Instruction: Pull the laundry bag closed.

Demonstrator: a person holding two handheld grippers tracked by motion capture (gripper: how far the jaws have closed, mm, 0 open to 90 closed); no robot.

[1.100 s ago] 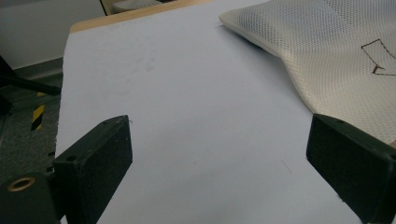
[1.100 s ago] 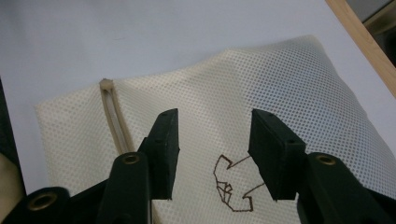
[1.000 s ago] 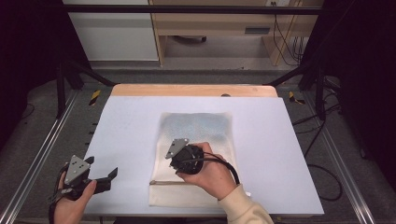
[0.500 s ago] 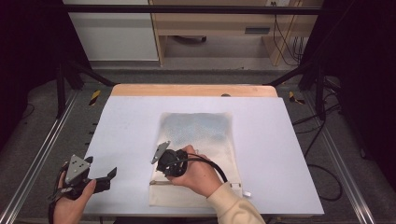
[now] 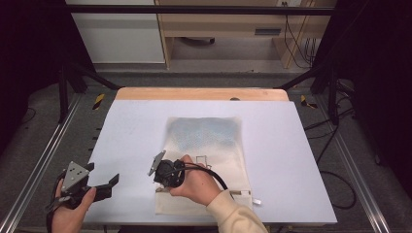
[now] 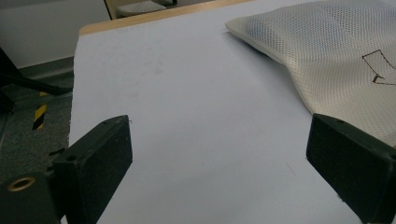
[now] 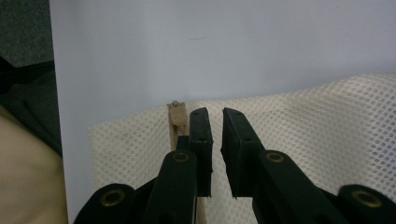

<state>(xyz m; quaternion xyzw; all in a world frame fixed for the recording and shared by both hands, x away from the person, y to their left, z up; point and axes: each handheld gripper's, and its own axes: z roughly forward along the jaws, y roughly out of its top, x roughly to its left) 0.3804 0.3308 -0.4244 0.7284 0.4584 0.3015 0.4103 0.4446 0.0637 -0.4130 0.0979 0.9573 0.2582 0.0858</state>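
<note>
Down at the mesh bag's (image 7: pixel 299 140) corner, right hand-held gripper (image 7: pixel 215 122) nearly closed.

The table top (image 5: pixel 136 136) is bright, lit evenly from above, and the room on both sides of it is nearly black. The right gripper (image 5: pixel 158 171) throws just a small soft shadow under itself. In the right gripper view the black jaws up close look dark and a bit fuzzy, while the mesh bag (image 7: pixel 327 121) past them is sharp. In the left gripper view the near jaws are soft too. No strong glare anywhere.
</note>
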